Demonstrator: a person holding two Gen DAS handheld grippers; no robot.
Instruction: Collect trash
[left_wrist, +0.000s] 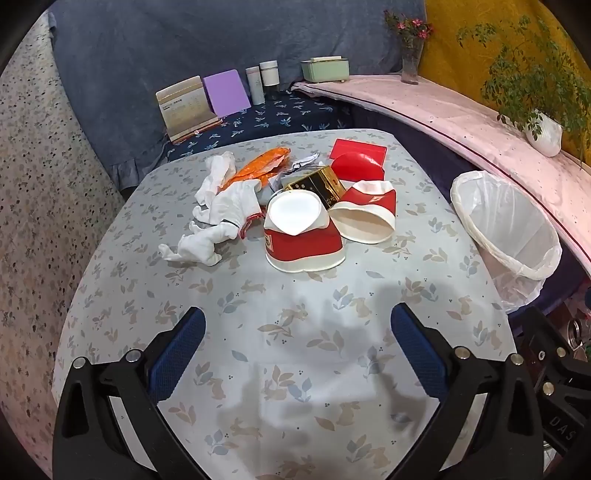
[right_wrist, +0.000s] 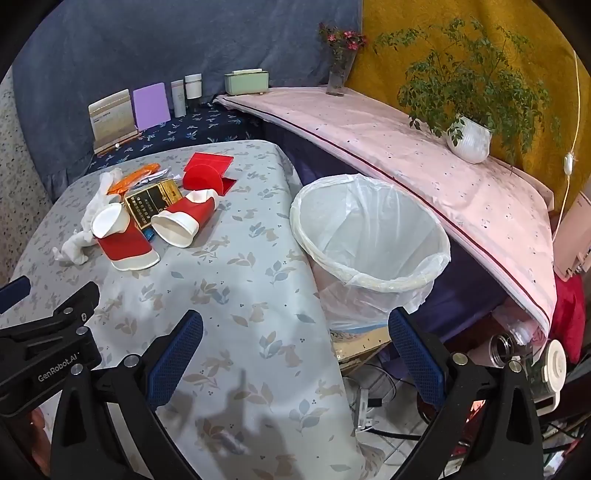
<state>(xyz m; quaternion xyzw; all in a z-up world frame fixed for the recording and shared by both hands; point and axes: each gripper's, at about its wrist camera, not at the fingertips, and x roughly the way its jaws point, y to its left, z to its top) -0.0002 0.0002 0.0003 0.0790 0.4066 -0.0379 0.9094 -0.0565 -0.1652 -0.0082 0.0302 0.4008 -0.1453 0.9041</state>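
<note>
Through the left wrist camera, my left gripper hung over the leaf-printed desk with its fingers spread wide and empty. The trash heap lay straight ahead and apart from them: a crushed red-and-white paper cup nearest, base facing me, a 2nd tipped red-and-white cup to its right, white crumpled gloves to the left.

Through the right wrist camera, my right gripper was also wide and empty, straddling the desk's edge. The white-lined waste bin stood just ahead, nothing visible in it; the heap lay well off to the left. I judged the left gripper nearer.
</note>
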